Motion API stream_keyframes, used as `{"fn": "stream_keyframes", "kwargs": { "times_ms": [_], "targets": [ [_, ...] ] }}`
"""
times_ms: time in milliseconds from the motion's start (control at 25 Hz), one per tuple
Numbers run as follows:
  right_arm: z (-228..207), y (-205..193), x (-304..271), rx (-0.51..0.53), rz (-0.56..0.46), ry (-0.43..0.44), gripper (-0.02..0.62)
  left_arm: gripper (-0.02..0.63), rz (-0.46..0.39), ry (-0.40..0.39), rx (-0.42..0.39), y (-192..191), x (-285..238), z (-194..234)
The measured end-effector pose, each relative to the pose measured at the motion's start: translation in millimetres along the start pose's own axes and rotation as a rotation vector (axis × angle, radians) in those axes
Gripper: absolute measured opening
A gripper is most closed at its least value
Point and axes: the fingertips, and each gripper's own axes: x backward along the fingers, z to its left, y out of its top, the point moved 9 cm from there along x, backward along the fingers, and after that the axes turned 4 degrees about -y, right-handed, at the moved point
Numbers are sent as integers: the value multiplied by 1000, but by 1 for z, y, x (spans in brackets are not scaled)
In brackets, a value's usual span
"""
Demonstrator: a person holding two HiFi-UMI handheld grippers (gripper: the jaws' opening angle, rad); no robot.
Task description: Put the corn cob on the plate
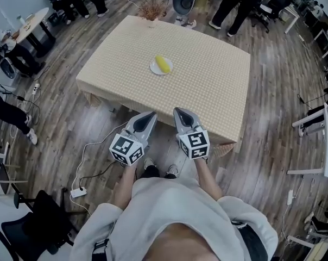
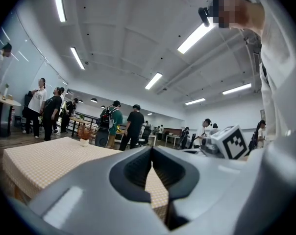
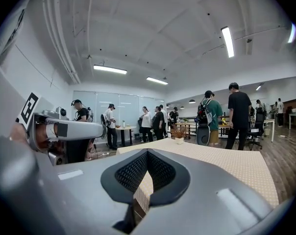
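Observation:
A yellow corn cob (image 1: pixel 163 64) lies on a small white plate (image 1: pixel 155 69) near the middle of the checked table (image 1: pixel 207 86). Both grippers hang off the table's near edge, well short of the plate. My left gripper (image 1: pixel 151 115) is shut and holds nothing; in the left gripper view its jaws (image 2: pixel 151 150) meet at the tips. My right gripper (image 1: pixel 178 111) is shut and empty too, with the tips together (image 3: pixel 147 152). Each gripper points level toward the table. Neither gripper view shows the plate or the cob.
A small potted dry plant (image 1: pixel 151 11) stands at the table's far edge. Several people stand around beyond the table (image 1: pixel 235 4). A round table with people (image 1: pixel 28 26) is at the far left. A power strip and cable (image 1: pixel 78 191) lie on the wooden floor near my feet.

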Motion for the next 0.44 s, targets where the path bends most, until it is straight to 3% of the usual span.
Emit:
{"fn": "stream_keyframes", "kwargs": {
  "times_ms": [440],
  "targets": [
    [-2,9,2,23,-22,20,-3,8,-9,8,-20,6,-1,-8]
  ]
}}
